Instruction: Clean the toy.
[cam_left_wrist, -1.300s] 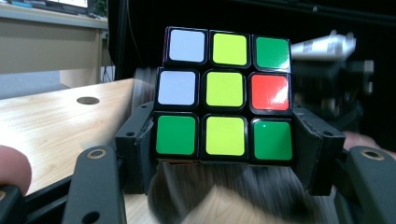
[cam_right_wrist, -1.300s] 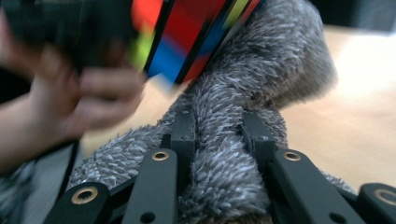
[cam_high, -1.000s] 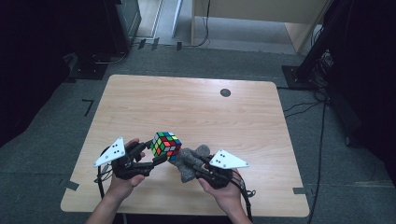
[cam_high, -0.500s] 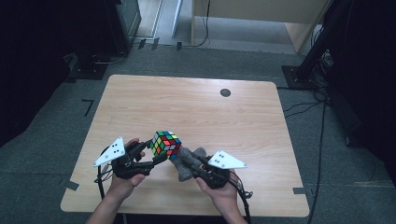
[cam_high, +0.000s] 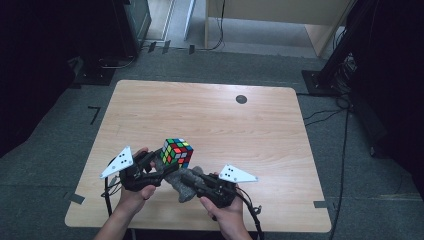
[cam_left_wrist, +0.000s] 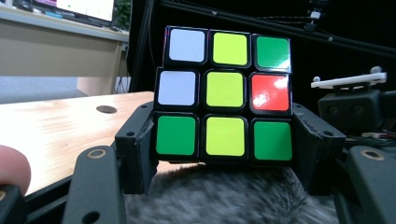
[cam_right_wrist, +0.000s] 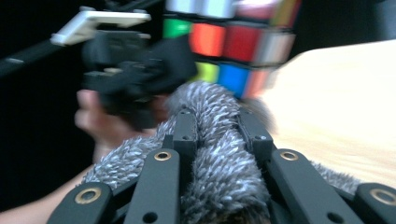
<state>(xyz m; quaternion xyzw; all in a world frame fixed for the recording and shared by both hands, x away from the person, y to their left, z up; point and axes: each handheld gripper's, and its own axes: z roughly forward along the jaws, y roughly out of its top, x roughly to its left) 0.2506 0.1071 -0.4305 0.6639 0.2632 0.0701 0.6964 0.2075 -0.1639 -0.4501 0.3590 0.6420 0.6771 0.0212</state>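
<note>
The left gripper (cam_high: 159, 167) is clamped on a scrambled Rubik's cube (cam_high: 176, 152), its two black jaws pressing the bottom layer from either side, as the left gripper view makes plain: the cube (cam_left_wrist: 227, 94) stands upright between the jaws, with a face of green, yellow, white and red stickers turned to the camera. The cube is held up off the wooden table (cam_high: 210, 117), near the front edge and left of centre in the high view. The right gripper (cam_high: 189, 178) is closed on a grey fuzzy cloth (cam_high: 179, 181); in the right gripper view the cloth (cam_right_wrist: 215, 154) bulges up between the jaws and spills over their sides. The relation that matters is this: from the right gripper the cube lies at about eleven o'clock in the high view, very close, and the cloth sits directly beneath it, at the cube's six o'clock, seemingly brushing its underside, though actual contact is hard to confirm. The cloth's long axis runs roughly from ten to four o'clock, along the line joining the two tools. My guess is that the cloth is meant to wipe the cube, so the right hand (cam_high: 226, 212) would need to lift towards eleven o'clock while the left holds steady.
</note>
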